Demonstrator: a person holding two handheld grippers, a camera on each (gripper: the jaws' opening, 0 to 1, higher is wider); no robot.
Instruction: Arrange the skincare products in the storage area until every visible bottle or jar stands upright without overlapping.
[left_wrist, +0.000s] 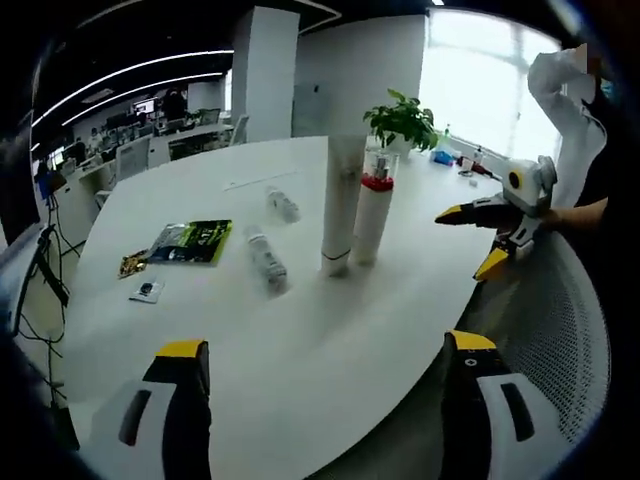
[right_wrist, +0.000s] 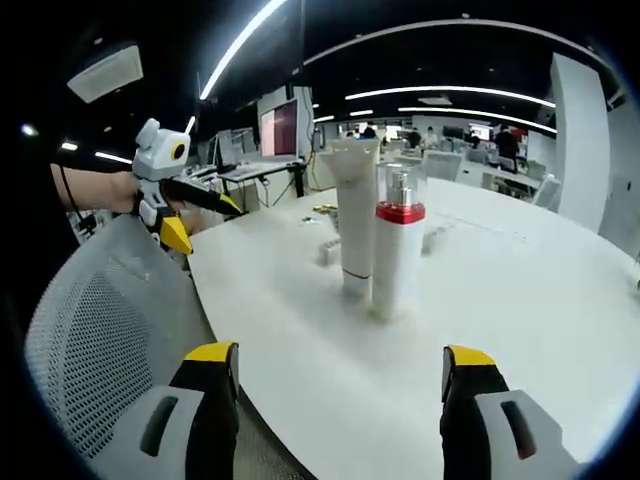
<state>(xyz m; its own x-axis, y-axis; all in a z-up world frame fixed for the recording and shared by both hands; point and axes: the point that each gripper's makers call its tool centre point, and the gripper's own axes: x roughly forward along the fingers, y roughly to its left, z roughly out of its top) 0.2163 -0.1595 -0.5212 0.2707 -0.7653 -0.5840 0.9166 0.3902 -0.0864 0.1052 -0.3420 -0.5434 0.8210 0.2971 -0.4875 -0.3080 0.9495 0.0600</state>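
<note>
Tube (left_wrist: 340, 205) and pump bottle (left_wrist: 372, 220) seen upright, touching, near counter (left_wrist: 300, 350) edge. Two bottles (left_wrist: 266, 258) seen lying. Left tongs (left_wrist: 325, 355), right tongs (right_wrist: 340, 360) held wide, empty.

Daylight pours through the big window (left_wrist: 480, 90) in the left gripper view and blows it out to plain white, so the white table (left_wrist: 300, 350) gleams with soft, faint shadows under the standing tube (left_wrist: 340, 205). In the right gripper view the ceiling is dark, cut by bright curved light strips (right_wrist: 440, 95), and the room behind looks dimmer. Both pictures bend hard toward the edges. Far desks are soft, and small lying bottles (left_wrist: 266, 258) look blurred.
</note>
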